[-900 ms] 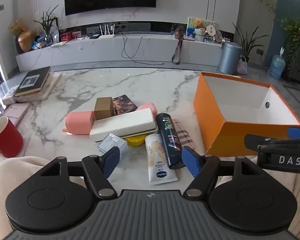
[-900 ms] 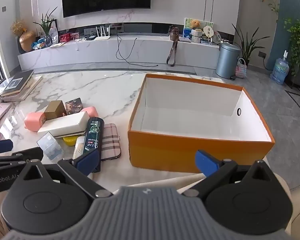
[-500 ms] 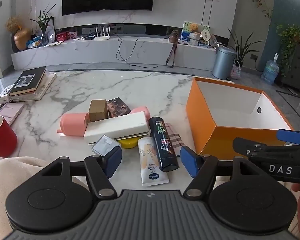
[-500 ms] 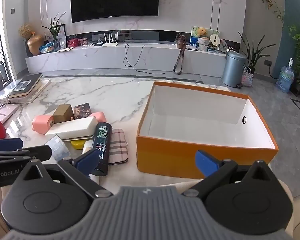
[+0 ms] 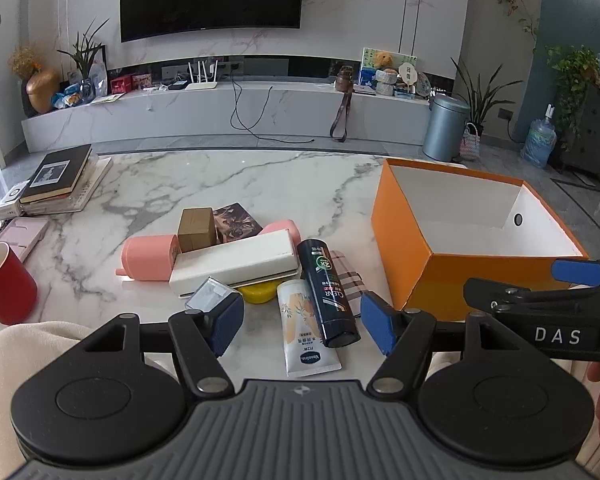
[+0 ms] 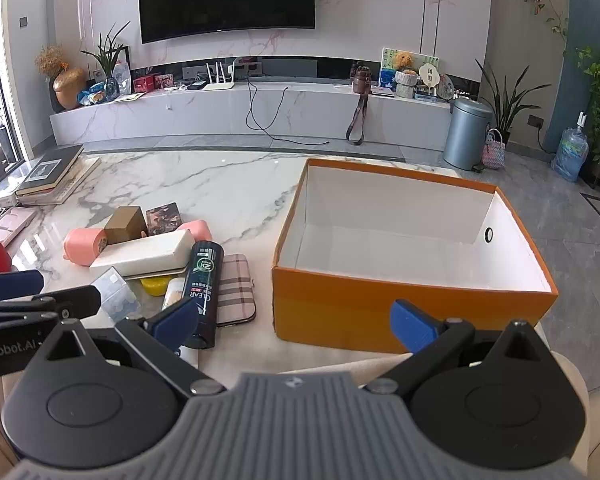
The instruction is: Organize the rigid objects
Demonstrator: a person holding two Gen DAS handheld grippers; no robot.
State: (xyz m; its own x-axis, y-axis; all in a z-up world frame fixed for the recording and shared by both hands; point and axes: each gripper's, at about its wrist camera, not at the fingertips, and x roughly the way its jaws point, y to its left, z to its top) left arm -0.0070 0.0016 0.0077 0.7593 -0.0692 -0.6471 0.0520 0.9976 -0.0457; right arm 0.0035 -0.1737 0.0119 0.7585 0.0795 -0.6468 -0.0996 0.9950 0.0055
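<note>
A pile of objects lies on the marble table: a long white box (image 5: 236,266), a dark bottle (image 5: 328,292), a white tube (image 5: 304,328), a pink cylinder (image 5: 148,258), a brown cube (image 5: 196,229), a clear small box (image 5: 210,294), a yellow piece (image 5: 256,294) and a plaid case (image 6: 236,288). An empty orange box (image 6: 400,300) stands to their right. My left gripper (image 5: 302,324) is open and empty, near the table's front edge over the tube and bottle. My right gripper (image 6: 296,318) is open and empty in front of the orange box.
A red mug (image 5: 2,284) stands at the left edge. A stack of books (image 5: 56,178) and a pink flat case (image 5: 22,234) lie at the far left. A dark card (image 5: 236,222) lies behind the pile.
Both grippers have risen and drawn back a little, so the table sits lower in both views. Nothing on the table has moved.
</note>
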